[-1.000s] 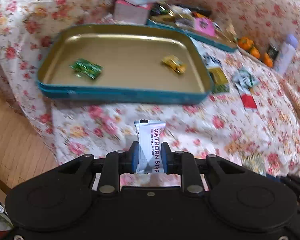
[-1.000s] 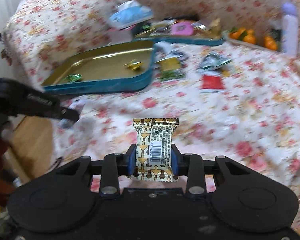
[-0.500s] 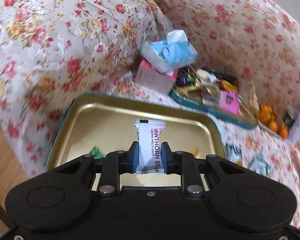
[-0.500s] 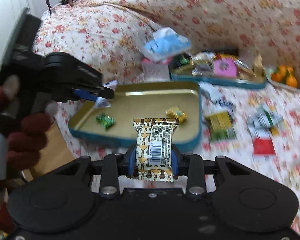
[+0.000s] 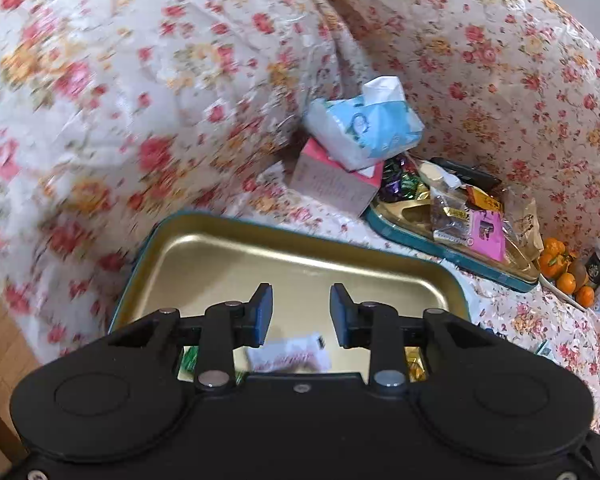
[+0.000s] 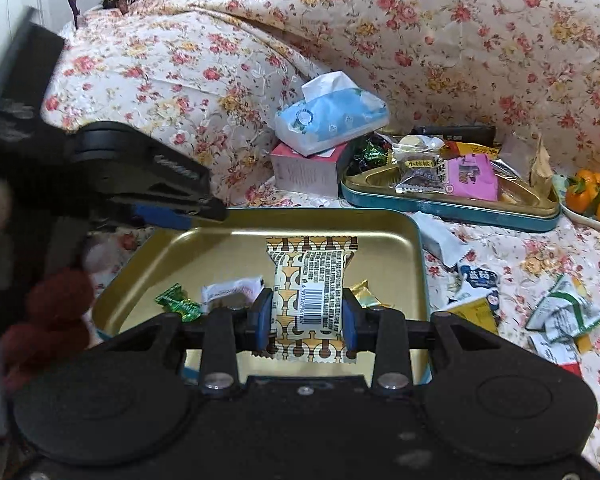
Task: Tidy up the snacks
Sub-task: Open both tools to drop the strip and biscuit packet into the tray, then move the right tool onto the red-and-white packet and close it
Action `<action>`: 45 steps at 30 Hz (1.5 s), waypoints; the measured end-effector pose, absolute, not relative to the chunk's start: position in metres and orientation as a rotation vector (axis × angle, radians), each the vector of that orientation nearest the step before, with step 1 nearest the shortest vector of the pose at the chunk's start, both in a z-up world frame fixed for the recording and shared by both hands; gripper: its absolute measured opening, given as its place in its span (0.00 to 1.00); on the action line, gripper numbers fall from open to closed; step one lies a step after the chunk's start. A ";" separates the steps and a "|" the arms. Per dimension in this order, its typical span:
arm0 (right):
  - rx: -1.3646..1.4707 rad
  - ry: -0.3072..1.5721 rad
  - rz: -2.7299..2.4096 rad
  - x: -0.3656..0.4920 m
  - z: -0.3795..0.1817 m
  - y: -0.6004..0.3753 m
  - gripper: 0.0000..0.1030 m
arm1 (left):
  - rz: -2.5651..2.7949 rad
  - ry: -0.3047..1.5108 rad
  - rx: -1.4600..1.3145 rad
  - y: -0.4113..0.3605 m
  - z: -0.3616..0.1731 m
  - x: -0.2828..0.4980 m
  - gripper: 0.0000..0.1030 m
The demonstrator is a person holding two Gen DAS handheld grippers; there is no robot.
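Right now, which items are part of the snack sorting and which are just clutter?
In play:
- near gold tray
- patterned snack bar in the right gripper jaws
- white hawthorn strip below the open left gripper
- loose packets on the cover

Lying about:
- tissue pack
- pink box
- oranges

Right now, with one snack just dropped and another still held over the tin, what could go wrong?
1. The right gripper holds the brown patterned snack low over the gold tin; releasing here may land it on the white packet or yellow candy.
2. The open left gripper hangs over the tin's left rim, so the two could bump.
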State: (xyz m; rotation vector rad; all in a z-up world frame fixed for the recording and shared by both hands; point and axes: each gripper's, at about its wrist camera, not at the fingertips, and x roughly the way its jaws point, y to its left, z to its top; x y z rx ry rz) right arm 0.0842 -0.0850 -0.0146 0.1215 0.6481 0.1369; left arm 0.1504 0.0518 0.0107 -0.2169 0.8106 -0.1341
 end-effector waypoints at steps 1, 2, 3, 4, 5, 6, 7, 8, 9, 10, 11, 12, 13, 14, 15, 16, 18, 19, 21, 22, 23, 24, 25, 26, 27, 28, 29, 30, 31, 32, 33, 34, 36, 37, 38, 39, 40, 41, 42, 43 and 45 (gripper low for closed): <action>0.111 0.649 0.132 0.088 -0.016 -0.082 0.35 | -0.129 0.815 -0.227 0.054 0.010 0.147 0.39; 0.108 0.652 0.132 0.089 -0.018 -0.081 0.35 | -0.122 0.819 -0.237 0.058 0.008 0.141 0.39; 0.108 0.656 0.133 0.092 -0.020 -0.079 0.35 | -0.112 0.823 -0.245 0.061 0.006 0.135 0.39; 0.111 0.657 0.132 0.092 -0.021 -0.079 0.35 | -0.101 0.827 -0.250 0.063 0.005 0.130 0.39; 0.112 0.659 0.128 0.093 -0.022 -0.078 0.35 | -0.089 0.830 -0.254 0.066 0.003 0.124 0.39; 0.110 0.660 0.125 0.095 -0.024 -0.077 0.36 | -0.076 0.833 -0.260 0.069 0.001 0.117 0.39; 0.107 0.660 0.119 0.095 -0.025 -0.076 0.36 | -0.065 0.838 -0.267 0.073 0.000 0.110 0.39; 0.105 0.661 0.115 0.096 -0.027 -0.075 0.36 | -0.054 0.847 -0.276 0.076 -0.002 0.103 0.39; 0.110 0.664 0.113 0.096 -0.029 -0.074 0.36 | -0.049 0.857 -0.285 0.079 -0.004 0.098 0.39; 0.117 0.668 0.113 0.097 -0.031 -0.075 0.36 | -0.049 0.869 -0.294 0.082 -0.007 0.092 0.39; 0.127 0.673 0.113 0.097 -0.033 -0.075 0.37 | -0.055 0.879 -0.294 0.083 -0.009 0.087 0.39; 0.134 0.675 0.109 0.096 -0.034 -0.076 0.37 | -0.060 0.889 -0.284 0.084 -0.012 0.081 0.39; 0.140 0.673 0.103 0.095 -0.035 -0.076 0.39 | -0.062 0.893 -0.273 0.084 -0.013 0.077 0.39; 0.146 0.667 0.094 0.093 -0.035 -0.077 0.43 | -0.062 0.894 -0.259 0.083 -0.014 0.072 0.39; 0.150 0.664 0.088 0.092 -0.036 -0.078 0.45 | -0.060 0.899 -0.243 0.083 -0.015 0.067 0.39; 0.158 0.661 0.084 0.089 -0.035 -0.080 0.46 | -0.058 0.904 -0.230 0.081 -0.016 0.064 0.39; 0.174 0.654 0.075 0.082 -0.033 -0.084 0.46 | -0.063 0.909 -0.211 0.079 -0.017 0.057 0.39; 0.179 0.647 0.072 0.077 -0.032 -0.086 0.46 | -0.067 0.910 -0.201 0.076 -0.016 0.053 0.39; 0.192 0.631 0.063 0.066 -0.028 -0.092 0.46 | -0.070 0.905 -0.169 0.070 -0.015 0.045 0.39; 0.195 0.624 0.056 0.058 -0.026 -0.096 0.46 | -0.074 0.897 -0.151 0.065 -0.014 0.041 0.39; 0.194 0.619 0.049 0.050 -0.025 -0.099 0.46 | -0.081 0.886 -0.132 0.060 -0.012 0.036 0.39; 0.191 0.616 0.042 0.043 -0.024 -0.103 0.46 | -0.092 0.879 -0.113 0.055 -0.011 0.032 0.39; 0.187 0.615 0.032 0.034 -0.023 -0.107 0.46 | -0.106 0.875 -0.091 0.049 -0.011 0.028 0.39; 0.185 0.614 0.024 0.026 -0.023 -0.111 0.46 | -0.123 0.874 -0.067 0.043 -0.010 0.024 0.39; 0.185 0.616 0.014 0.017 -0.024 -0.116 0.46 | -0.138 0.874 -0.051 0.037 -0.010 0.020 0.39; 0.187 0.620 0.002 0.009 -0.024 -0.121 0.46 | -0.153 0.876 -0.034 0.031 -0.011 0.015 0.39; 0.193 0.627 -0.013 -0.001 -0.026 -0.127 0.46 | -0.172 0.881 -0.018 0.024 -0.012 0.011 0.39; 0.199 0.631 -0.026 -0.010 -0.027 -0.133 0.46 | -0.190 0.889 -0.007 0.018 -0.013 0.007 0.39; 0.208 0.637 -0.040 -0.019 -0.029 -0.140 0.46 | -0.210 0.899 0.002 0.012 -0.015 0.004 0.39; 0.218 0.647 -0.057 -0.028 -0.031 -0.146 0.46 | -0.227 0.910 0.011 0.006 -0.017 0.001 0.39; 0.223 0.659 -0.076 -0.035 -0.034 -0.152 0.46 | -0.245 0.921 0.018 0.000 -0.019 -0.003 0.39; 0.227 0.667 -0.093 -0.043 -0.036 -0.158 0.46 | -0.262 0.930 0.025 -0.006 -0.021 -0.006 0.39; 0.223 0.679 -0.129 -0.056 -0.041 -0.168 0.46 | -0.300 0.943 0.046 -0.019 -0.023 -0.013 0.39; 0.217 0.684 -0.146 -0.061 -0.043 -0.172 0.46 | -0.315 0.946 0.059 -0.026 -0.024 -0.017 0.39; 0.209 0.691 -0.164 -0.067 -0.046 -0.176 0.46 | -0.329 0.946 0.070 -0.033 -0.024 -0.020 0.39; 0.205 0.696 -0.180 -0.070 -0.047 -0.181 0.46 | -0.343 0.944 0.077 -0.038 -0.024 -0.021 0.39; 0.205 0.699 -0.191 -0.073 -0.049 -0.184 0.46 | -0.359 0.942 0.087 -0.044 -0.023 -0.022 0.39; 0.210 0.701 -0.203 -0.075 -0.051 -0.189 0.46 | -0.372 0.939 0.095 -0.050 -0.021 -0.023 0.39; 0.215 0.701 -0.213 -0.077 -0.053 -0.195 0.46 | -0.382 0.934 0.101 -0.055 -0.020 -0.025 0.39; 0.218 0.698 -0.219 -0.076 -0.054 -0.198 0.46 | -0.393 0.928 0.105 -0.060 -0.018 -0.025 0.39; 0.208 0.678 -0.237 -0.072 -0.054 -0.207 0.46 | -0.407 0.915 0.110 -0.067 -0.014 -0.025 0.39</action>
